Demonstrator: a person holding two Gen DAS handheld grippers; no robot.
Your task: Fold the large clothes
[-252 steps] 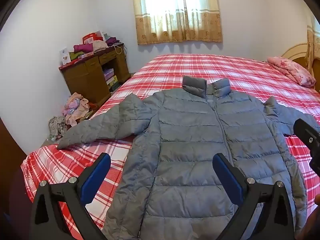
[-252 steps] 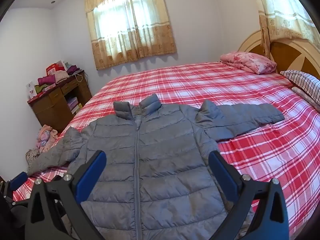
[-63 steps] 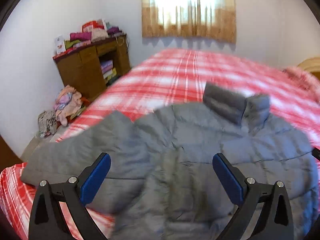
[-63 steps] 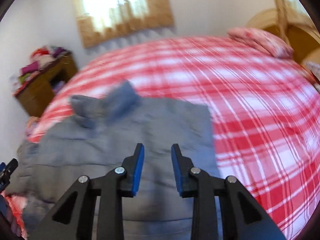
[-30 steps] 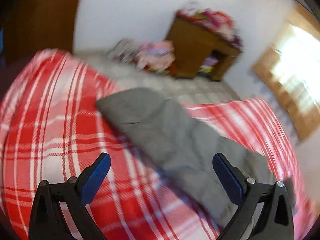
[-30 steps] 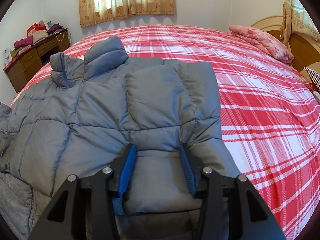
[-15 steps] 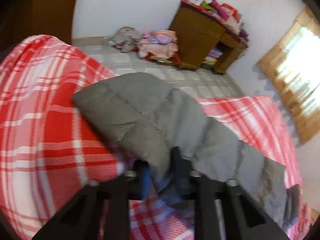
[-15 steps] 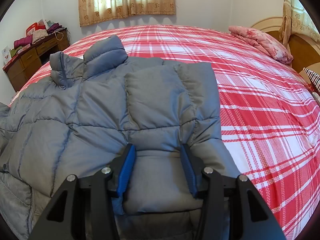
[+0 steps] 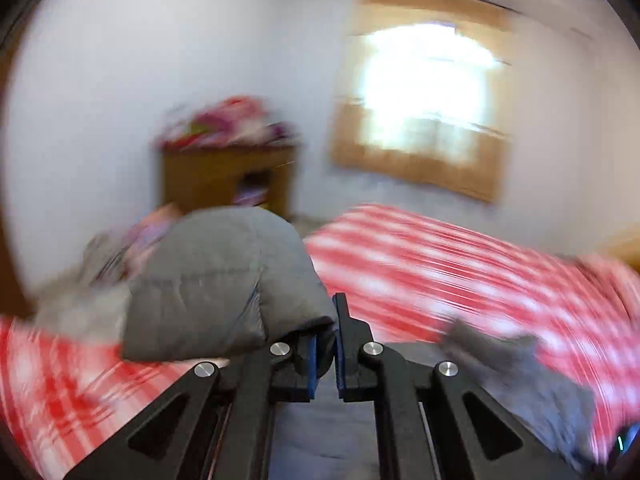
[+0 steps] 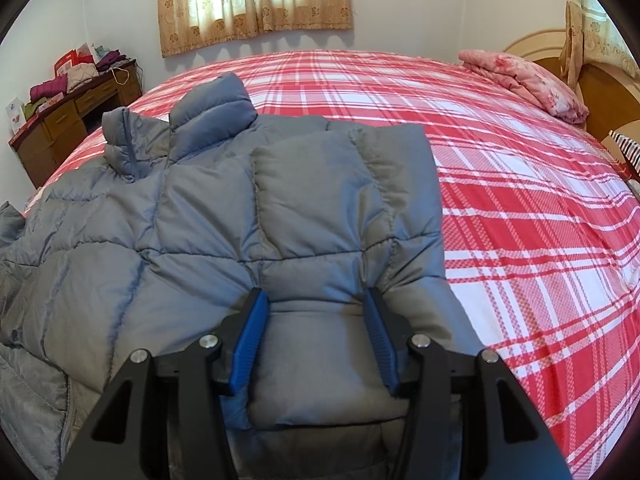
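Left claw (image 9: 323,350) now clamped on sleeve (image 9: 224,280), lifted off bed (image 9: 440,264) | right claw (image 10: 316,336) part-open astride folded sleeve (image 10: 344,208) atop jacket (image 10: 120,240) | sleeve 2 fold begun.

You have a bed with a red-and-white plaid sheet (image 10: 520,208) filling most of the right wrist view, a folded pink floral blanket (image 10: 524,80) by the wooden headboard (image 10: 592,92), patterned beige curtains (image 10: 256,0) over the window, and a brown desk (image 10: 60,120) piled with clothes (image 10: 64,80) at the left wall.
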